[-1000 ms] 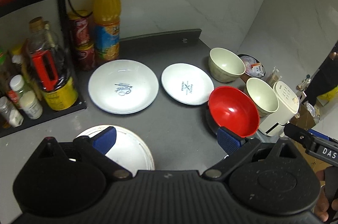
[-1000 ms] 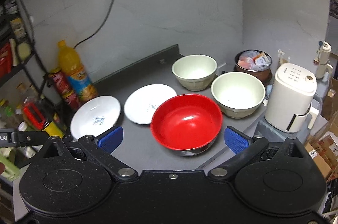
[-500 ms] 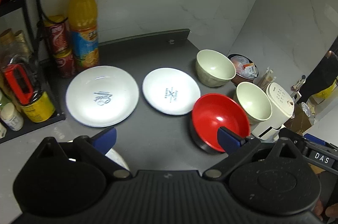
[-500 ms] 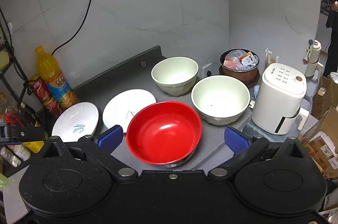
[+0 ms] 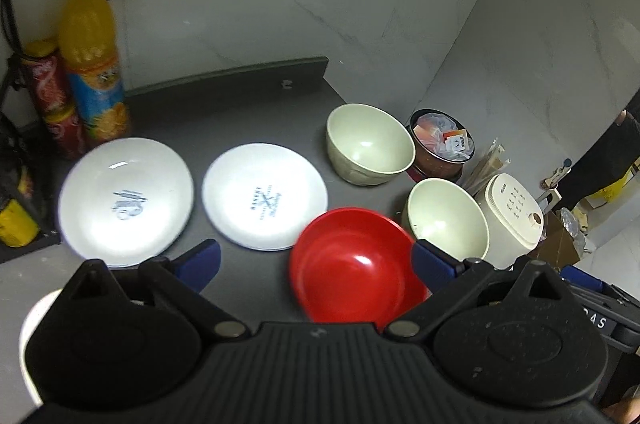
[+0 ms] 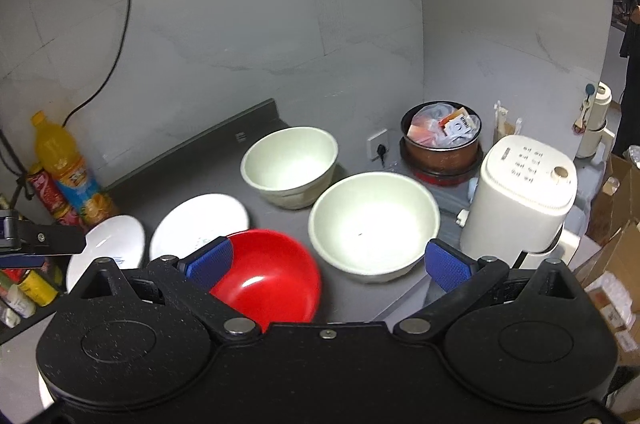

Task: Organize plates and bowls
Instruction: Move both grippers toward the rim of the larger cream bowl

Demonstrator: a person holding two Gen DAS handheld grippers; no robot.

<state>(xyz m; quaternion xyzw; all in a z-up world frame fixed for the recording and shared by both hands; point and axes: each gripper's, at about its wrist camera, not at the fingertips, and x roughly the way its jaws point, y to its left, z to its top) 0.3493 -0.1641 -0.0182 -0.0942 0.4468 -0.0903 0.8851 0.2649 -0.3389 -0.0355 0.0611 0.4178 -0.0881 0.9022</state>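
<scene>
A dark grey worktop [image 5: 248, 112] runs along a marbled white wall. The left tongs [image 5: 316, 258] hang with fingers spread apart and empty above it; the red bowl [image 5: 352, 264] sits just ahead between their tips, two white plates [image 5: 264, 196] [image 5: 126, 200] ahead to the left. The right tongs [image 6: 328, 262], likewise parted and empty, face the near cream bowl [image 6: 374, 224], with the second cream bowl [image 6: 290, 166] beyond it, beside a white appliance [image 6: 524, 198].
</scene>
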